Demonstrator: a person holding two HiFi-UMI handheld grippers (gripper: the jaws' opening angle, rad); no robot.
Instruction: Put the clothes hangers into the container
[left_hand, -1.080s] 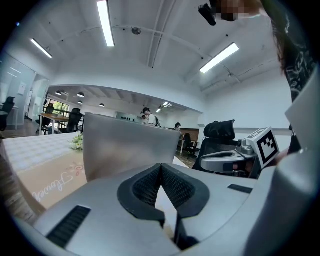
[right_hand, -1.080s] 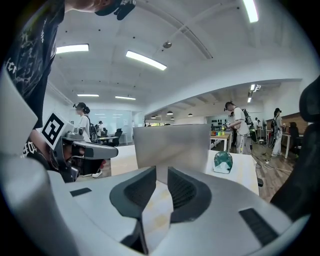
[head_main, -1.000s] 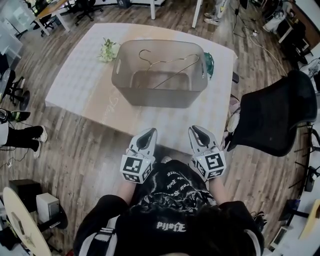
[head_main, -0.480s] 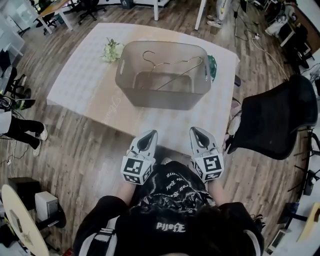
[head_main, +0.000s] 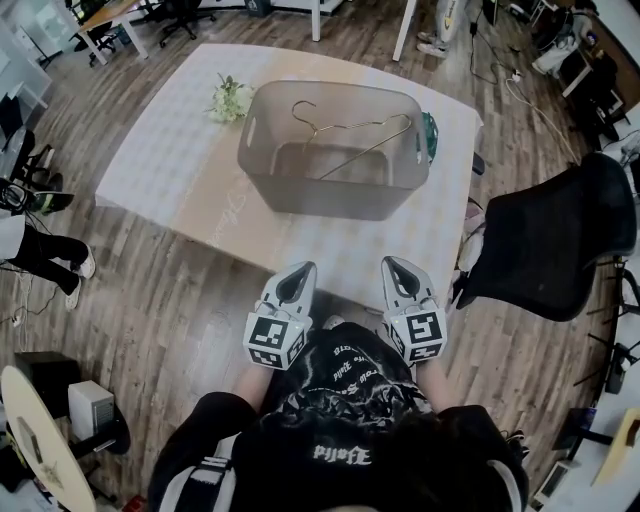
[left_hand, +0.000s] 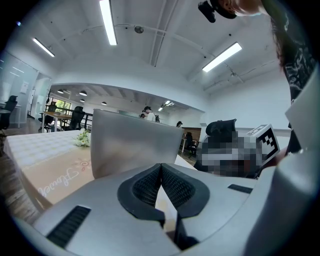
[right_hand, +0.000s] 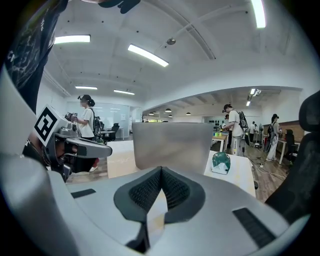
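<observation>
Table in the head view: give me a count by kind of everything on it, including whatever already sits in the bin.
On the table:
Grey container: 1
Clothes hanger, wire, inside the container: 1 that I can make out
Flower bunch, left of the container: 1
Green object, right of the container: 1
Total: 4
</observation>
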